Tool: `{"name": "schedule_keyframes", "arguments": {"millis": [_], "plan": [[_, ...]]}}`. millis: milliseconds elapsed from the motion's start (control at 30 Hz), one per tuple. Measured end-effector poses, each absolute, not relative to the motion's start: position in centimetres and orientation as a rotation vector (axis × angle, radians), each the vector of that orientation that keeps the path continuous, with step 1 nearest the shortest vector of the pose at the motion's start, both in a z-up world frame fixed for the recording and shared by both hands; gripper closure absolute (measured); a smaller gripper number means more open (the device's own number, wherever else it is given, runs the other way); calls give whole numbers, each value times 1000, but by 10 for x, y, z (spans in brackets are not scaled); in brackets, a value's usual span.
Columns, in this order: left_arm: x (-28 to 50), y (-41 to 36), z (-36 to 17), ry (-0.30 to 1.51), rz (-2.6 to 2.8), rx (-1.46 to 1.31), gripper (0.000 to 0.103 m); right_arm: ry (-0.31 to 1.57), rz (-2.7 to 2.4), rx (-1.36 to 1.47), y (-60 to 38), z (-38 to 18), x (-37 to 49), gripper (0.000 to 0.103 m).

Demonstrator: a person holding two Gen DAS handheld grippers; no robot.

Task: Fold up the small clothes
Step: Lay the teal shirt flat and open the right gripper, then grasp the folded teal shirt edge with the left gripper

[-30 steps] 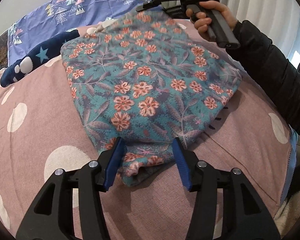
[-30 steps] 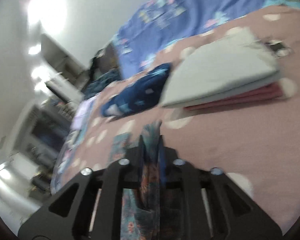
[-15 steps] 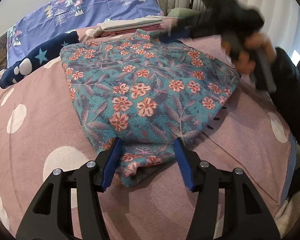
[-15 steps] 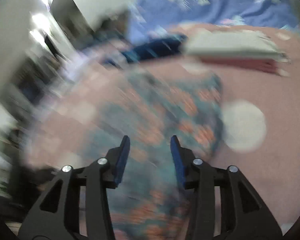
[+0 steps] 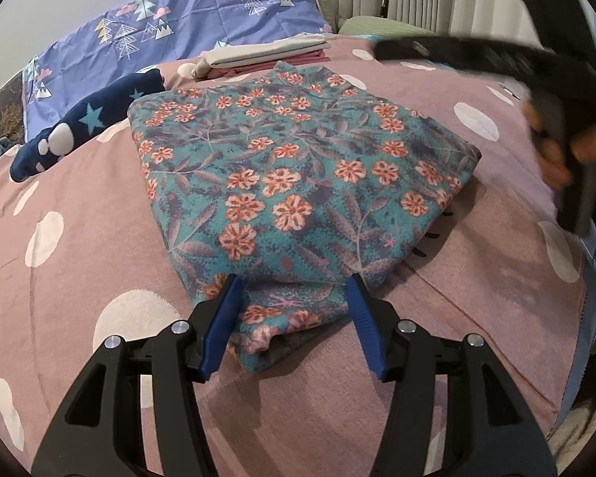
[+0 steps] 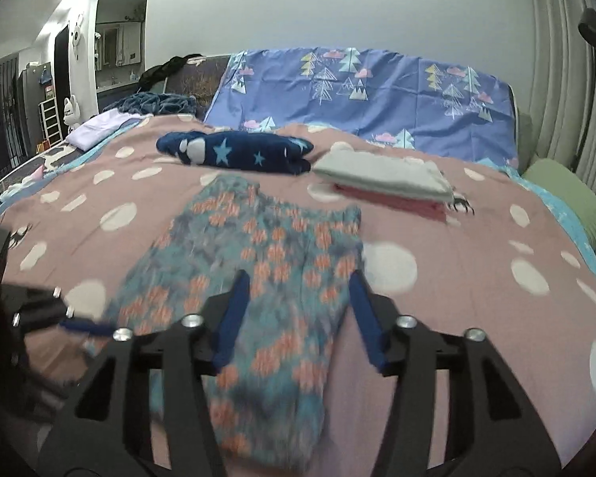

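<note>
**Floral garment folded on the bed, both tools spread open**

So the teal floral garment (image 5: pixel 298 183) with the orange flowers is lying folded in the middle of the bed (image 5: pixel 79 238), on that pink bedspread with white dots. The left tool (image 5: pixel 294 318) sits right at its near edge, blue fingers (image 5: pixel 222 326) spread wide on either side of a bunched-up corner of the fabric, not pinching it. From the right wrist view, the right tool (image 6: pixel 298 314) is also wide open with nothing between its fingers, hanging above the near part of the same garment (image 6: pixel 266 278), which looks pretty blurry there. In the left view the right tool shows up as a dark smear at the upper right (image 5: pixel 476 55), held by a blurred hand (image 5: pixel 568 151).

Further back on the bed there's a navy star-print piece (image 6: pixel 238 153) and, just beside it, a neat stack of folded clothes (image 6: pixel 385 179), grey on top of pink. A blue tree-print sheet (image 6: pixel 377 91) covers the headboard end.
</note>
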State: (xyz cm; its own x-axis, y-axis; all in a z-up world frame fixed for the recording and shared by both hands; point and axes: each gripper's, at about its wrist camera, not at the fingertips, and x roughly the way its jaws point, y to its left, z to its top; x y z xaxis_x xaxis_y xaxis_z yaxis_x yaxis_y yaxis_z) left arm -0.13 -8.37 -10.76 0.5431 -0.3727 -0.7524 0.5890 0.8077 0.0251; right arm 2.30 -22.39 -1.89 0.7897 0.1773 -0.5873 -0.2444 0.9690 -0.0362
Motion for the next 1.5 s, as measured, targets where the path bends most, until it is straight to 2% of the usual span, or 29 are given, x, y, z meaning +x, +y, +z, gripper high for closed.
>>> {"name": "schedule_keyframes", "arguments": {"millis": [33,67,267,433,600,733,1067,1100,1167,1300,1500], "plan": [[-2,-84,-108,814,-577,292,46,641,246,-118,-222,-21,18,78],[-2,-84,-107,812,-574,293,46,654,256,-121,-221,-25,6,80],[-9,-85,-105,808,-554,302,41,838,233,-34,-229,-74,-14,84],[-18,-78,-98,794,-553,276,41,861,215,41,-232,-78,-15,84],[-5,-58,-92,799,-497,160,41,861,212,40,-227,-81,-16,79],[14,-49,-106,872,-481,90,41,850,241,52,-228,-80,-17,70],[13,-49,-110,882,-494,104,40,790,186,-7,-220,-68,-28,69],[13,-50,-105,873,-501,106,40,770,171,-19,-220,-62,-29,68],[15,-49,-97,843,-510,105,40,743,149,-24,-223,-53,-27,60],[29,-52,-81,801,-501,104,40,723,75,-42,-234,-42,-14,59],[49,-59,-90,850,-486,101,40,750,58,-44,-241,-45,-1,58]]}}
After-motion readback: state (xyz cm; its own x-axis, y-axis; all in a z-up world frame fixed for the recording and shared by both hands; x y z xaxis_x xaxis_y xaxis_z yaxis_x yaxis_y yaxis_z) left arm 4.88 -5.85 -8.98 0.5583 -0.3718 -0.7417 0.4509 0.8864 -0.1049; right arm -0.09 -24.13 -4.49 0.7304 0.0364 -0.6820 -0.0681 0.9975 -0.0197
